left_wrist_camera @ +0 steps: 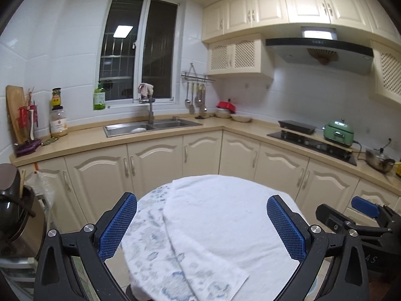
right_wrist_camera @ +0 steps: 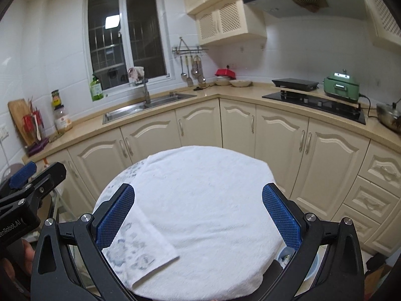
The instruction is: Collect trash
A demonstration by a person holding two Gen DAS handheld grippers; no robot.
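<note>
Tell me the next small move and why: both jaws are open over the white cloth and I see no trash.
Probably tilt the right gripper down and right: the white cloth looks bare, while a bluish container, contents unclear, peeks out past its right edge. The left gripper is open and empty too.

The kitchen is evenly lit from overhead; a ceiling lamp is mirrored in the dark window (left_wrist_camera: 140,50). Glare is seen on the upper cabinets (left_wrist_camera: 310,2). Straight lines are bowed by fisheye distortion, and corners are vignetted black.
</note>
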